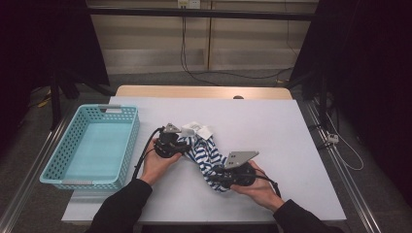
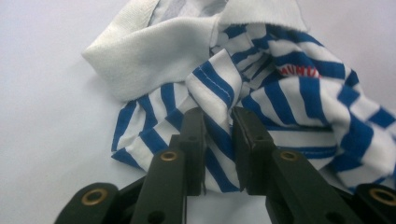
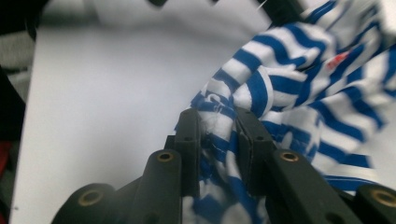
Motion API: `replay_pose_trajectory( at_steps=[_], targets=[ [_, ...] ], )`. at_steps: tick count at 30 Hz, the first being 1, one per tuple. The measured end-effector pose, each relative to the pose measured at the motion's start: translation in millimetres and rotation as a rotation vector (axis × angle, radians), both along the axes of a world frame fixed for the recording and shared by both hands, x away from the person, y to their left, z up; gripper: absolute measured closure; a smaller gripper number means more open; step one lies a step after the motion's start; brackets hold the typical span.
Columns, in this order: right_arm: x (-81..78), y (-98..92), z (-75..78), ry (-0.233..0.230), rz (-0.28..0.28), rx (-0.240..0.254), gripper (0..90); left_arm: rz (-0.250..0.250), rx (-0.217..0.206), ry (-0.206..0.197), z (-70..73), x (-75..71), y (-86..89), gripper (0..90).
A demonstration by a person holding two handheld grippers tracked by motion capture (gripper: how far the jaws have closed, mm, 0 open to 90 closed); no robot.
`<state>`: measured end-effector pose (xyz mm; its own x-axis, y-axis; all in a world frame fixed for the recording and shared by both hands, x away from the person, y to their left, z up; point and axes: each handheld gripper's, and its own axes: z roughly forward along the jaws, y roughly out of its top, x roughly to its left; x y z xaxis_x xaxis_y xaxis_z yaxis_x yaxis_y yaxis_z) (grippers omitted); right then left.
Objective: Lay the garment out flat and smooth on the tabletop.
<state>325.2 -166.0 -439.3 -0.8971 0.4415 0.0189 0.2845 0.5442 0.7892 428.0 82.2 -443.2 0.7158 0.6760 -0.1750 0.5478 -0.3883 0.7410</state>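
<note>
A crumpled blue-and-white striped garment [image 1: 206, 158] with a plain white part [image 2: 154, 56] and small red lettering [image 2: 301, 72] lies mid-table. My left gripper [image 1: 185, 145] sits at its left end, jaws shut on a fold of striped cloth [image 2: 217, 93]. The left gripper [image 2: 218, 144] pinches that fold between both pads. At the garment's lower right end, my right gripper [image 1: 217, 177] is shut on bunched striped fabric [image 3: 243, 93]. In the right gripper view the right gripper [image 3: 219, 149] has cloth packed between its jaws. Each gripper is held in a hand.
A light blue plastic basket [image 1: 48, 170] stands at the table's left edge, with nothing inside. The white table top [image 1: 272, 126] stretches to the right and back of the garment. Dark stands and cables flank the table.
</note>
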Motion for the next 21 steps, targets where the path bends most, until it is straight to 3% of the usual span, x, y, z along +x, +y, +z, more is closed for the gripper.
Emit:
replay_pose_trajectory(
  at_steps=[3,4,5,6,8,9,10,12,14,15,17,20,21],
  targets=[
    [2.8,4.9,-5.3,0.013,0.002,-0.024,71.5,-0.030,0.026,-0.002,0.3,0.5,0.6,71.5],
    [3.4,4.5,-4.9,0.017,-0.002,-0.020,69.6,-0.054,0.057,-0.009,0.8,1.9,2.7,75.1],
    [3.4,4.5,-4.9,0.017,-0.002,-0.020,69.6,-0.054,0.057,-0.009,0.8,1.9,2.7,80.2],
    [3.5,4.1,-4.1,0.019,0.000,-0.022,66.1,-0.026,0.025,0.004,-1.6,0.7,0.6,80.2],
    [4.8,2.9,-1.1,0.022,0.006,-0.016,55.8,-0.034,0.049,0.013,-2.6,0.6,1.4,87.7],
    [6.0,1.1,3.8,0.014,-0.002,-0.008,47.9,-0.052,0.018,0.043,-3.9,-0.3,1.5,88.8],
    [6.0,1.1,3.8,0.014,-0.002,-0.008,47.9,-0.052,0.018,0.043,-3.9,-0.3,1.5,88.9],
    [10.2,-5.9,12.8,-0.023,-0.032,0.003,42.9,-0.039,0.052,0.041,0.0,-8.2,3.6,88.9],
    [11.6,-8.9,16.0,-0.043,-0.047,0.010,40.9,-0.042,0.048,0.041,2.0,-12.6,4.5,88.9],
    [13.6,-12.4,19.5,-0.047,-0.061,0.019,40.0,-0.052,0.024,0.054,5.3,-18.0,5.6,88.9],
    [17.4,-20.8,27.0,-0.051,-0.098,0.058,40.1,-0.047,0.037,0.025,14.5,-29.3,7.0,88.9],
    [26.1,-33.0,36.0,-0.067,-0.157,0.099,42.0,-0.056,0.024,0.030,18.4,-39.7,12.8,88.9],
    [33.1,-39.3,37.9,-0.074,-0.196,0.120,43.7,-0.052,0.038,0.028,15.5,-43.8,15.2,88.6]
  ],
)
